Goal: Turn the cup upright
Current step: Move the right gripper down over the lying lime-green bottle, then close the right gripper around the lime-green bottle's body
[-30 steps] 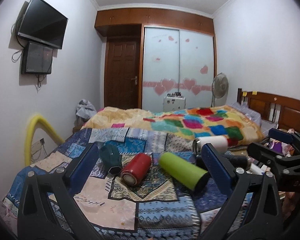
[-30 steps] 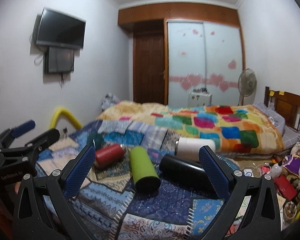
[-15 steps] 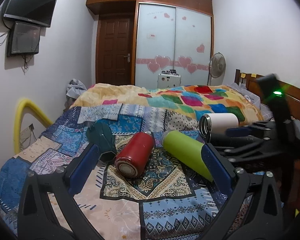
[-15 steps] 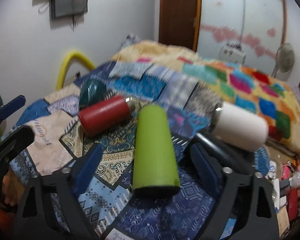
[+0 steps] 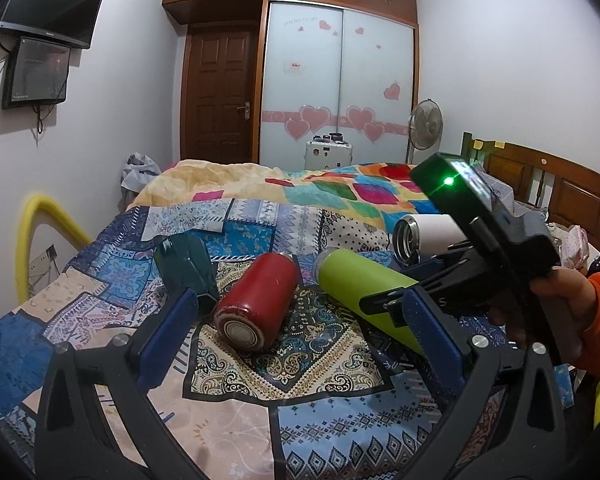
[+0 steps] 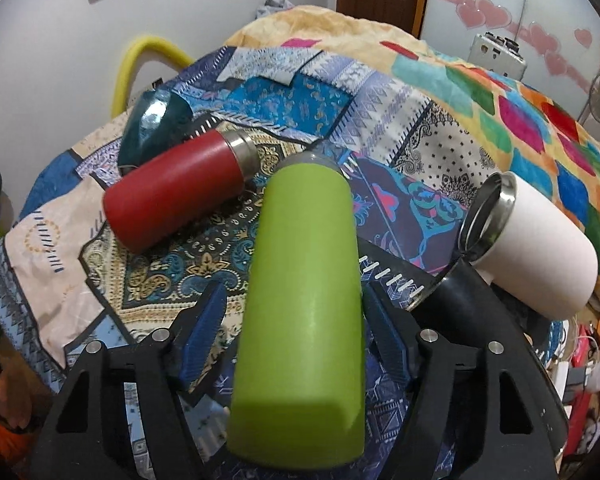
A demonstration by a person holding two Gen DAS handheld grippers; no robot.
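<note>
Several cups lie on their sides on the patchwork quilt (image 5: 260, 392). The lime green cup (image 6: 304, 280) lies between the fingers of my right gripper (image 6: 296, 324); its blue pads (image 6: 204, 328) flank the cup, still slightly apart from it. The green cup also shows in the left wrist view (image 5: 364, 284), with the right gripper (image 5: 396, 300) over it. My left gripper (image 5: 300, 344) is open and empty, just short of the red cup (image 5: 256, 300).
A dark green cup (image 5: 184, 264) lies left of the red cup (image 6: 176, 188). A white cup (image 6: 532, 244) and a black cup (image 6: 460, 296) lie to the right. A colourful duvet (image 5: 320, 188) is behind. A yellow tube (image 5: 32, 236) stands by the left wall.
My right gripper has moved forward and down so its fingers now straddle the green cup. My left gripper has edged closer to the red cup.
</note>
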